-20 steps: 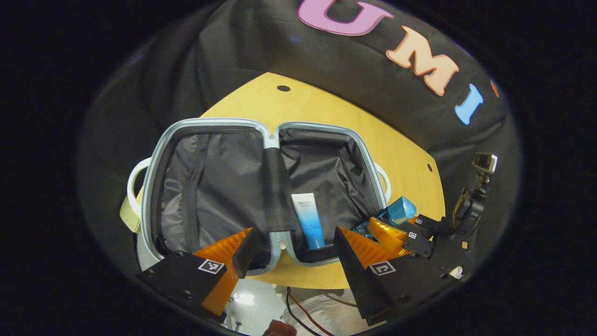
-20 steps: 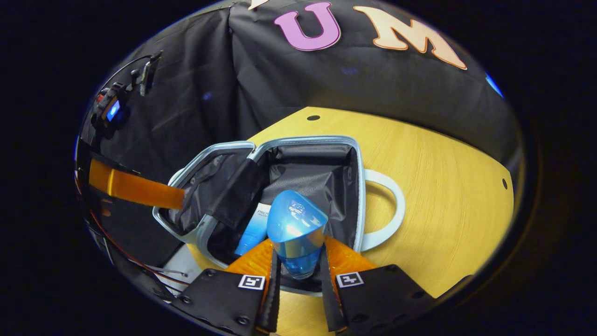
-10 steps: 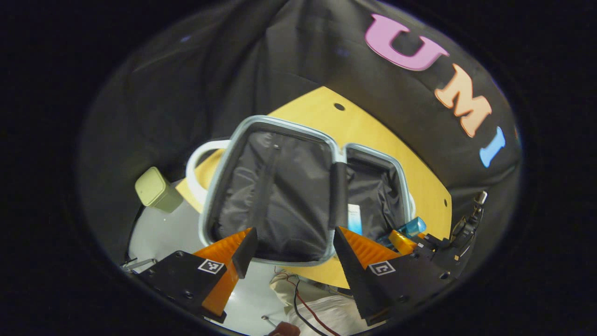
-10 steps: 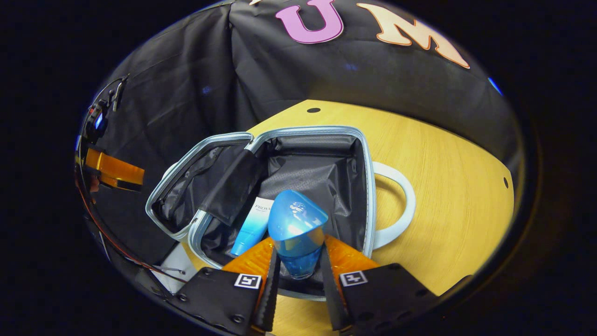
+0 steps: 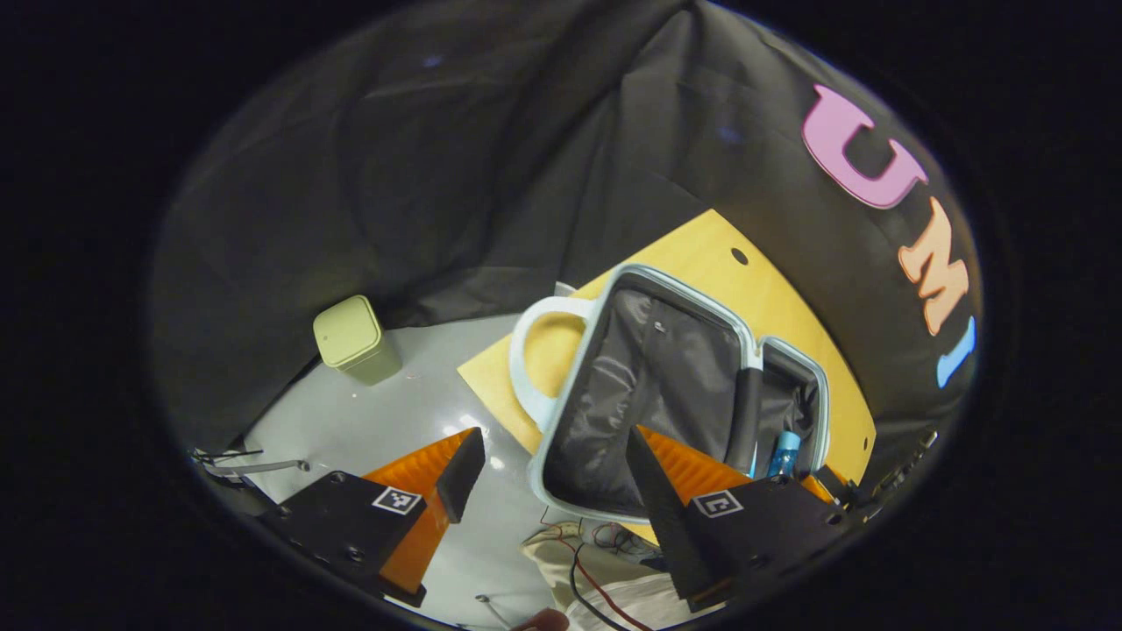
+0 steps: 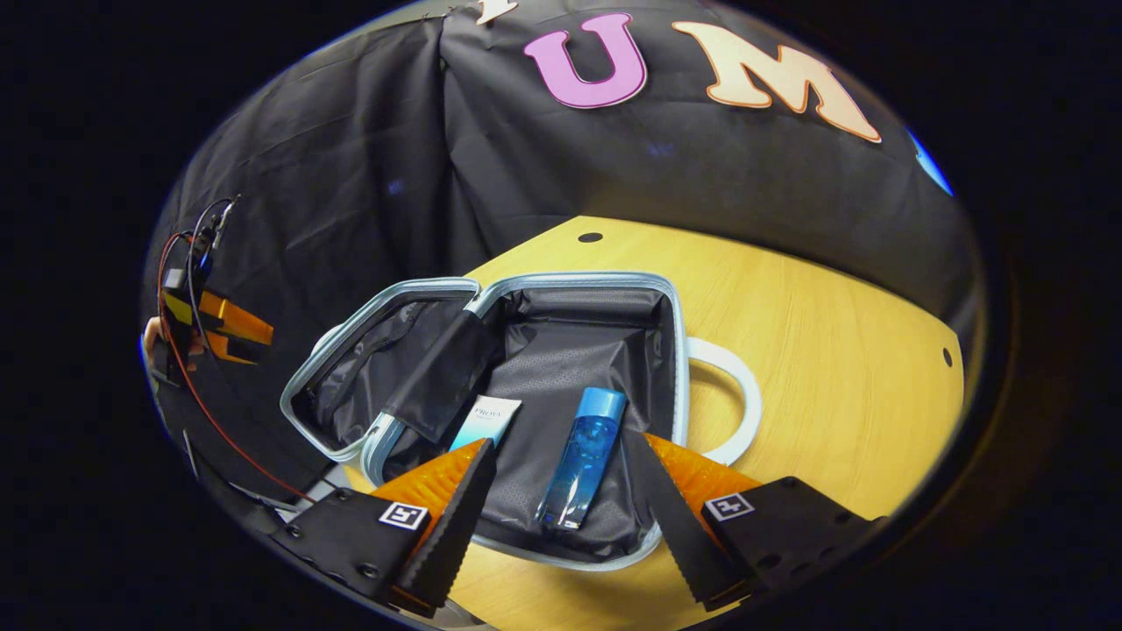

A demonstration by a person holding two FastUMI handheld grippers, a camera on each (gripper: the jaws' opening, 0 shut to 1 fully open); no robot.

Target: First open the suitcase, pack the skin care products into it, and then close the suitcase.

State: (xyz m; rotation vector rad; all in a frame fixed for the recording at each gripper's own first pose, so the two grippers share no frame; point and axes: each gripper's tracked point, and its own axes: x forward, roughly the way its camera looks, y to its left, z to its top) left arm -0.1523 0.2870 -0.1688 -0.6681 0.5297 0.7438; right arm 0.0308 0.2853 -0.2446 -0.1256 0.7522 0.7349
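The right gripper (image 6: 558, 491) is hanging spread wide, grasping nothing. Two products are lying inside the open suitcase (image 6: 671, 350): one blue bottle (image 6: 581, 456) at 12 o'clock, one tube (image 6: 485, 421) at 11. The left gripper (image 5: 548, 473) is also gaping empty.

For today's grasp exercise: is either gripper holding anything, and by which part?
Nothing is held. The right gripper is open above the blue bottle lying in the suitcase; the left gripper is open too.

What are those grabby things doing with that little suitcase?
A person is packing skin care products with two handheld grippers. The suitcase lies open on the wooden table. A blue bottle and a tube lie inside it. The right gripper hangs open just above the bottle. The left gripper is open too, off to the side, holding nothing.
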